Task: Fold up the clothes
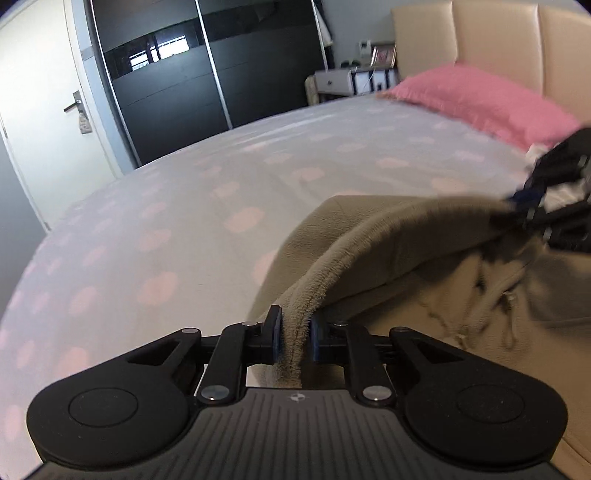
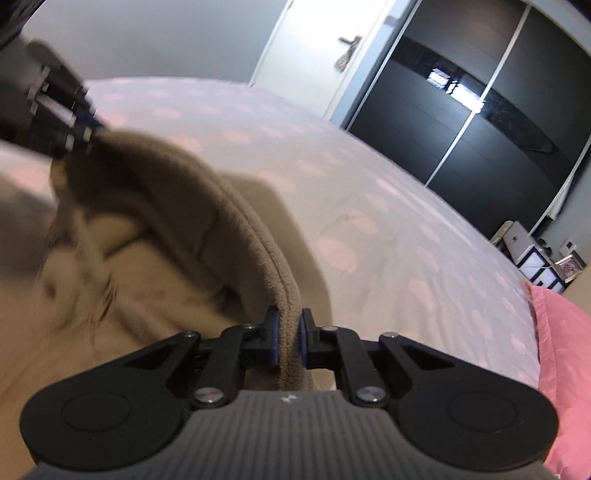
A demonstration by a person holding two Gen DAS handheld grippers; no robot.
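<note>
Bedroom: we see a bed (image 1: 221, 177) with a pale sheet printed in pink blotches, a cream padded headboard (image 1: 491, 33), a black sliding wardrobe (image 1: 207, 70) and a white door (image 1: 40, 103) behind. A pink pillow (image 1: 480, 96) lies at the head end, touching the headboard.

The beige fleece garment (image 1: 369, 236), plush with a drawstring showing, lies at the near edge of the bed, one hemmed edge lifted off the sheet and stretched between our two tools.

Left tool (image 1: 295, 332): jaws together, clamped on the fleece hem, which runs up between the blue pads. In the right wrist view this tool shows blurred at top left, gripping the far end of the same edge.

Right tool (image 2: 290, 334): jaws together, clamped on the seamed hem. In the left wrist view it shows blurred at right, near the pillow end.

The rest of the garment sags crumpled on the bed under the raised edge.
</note>
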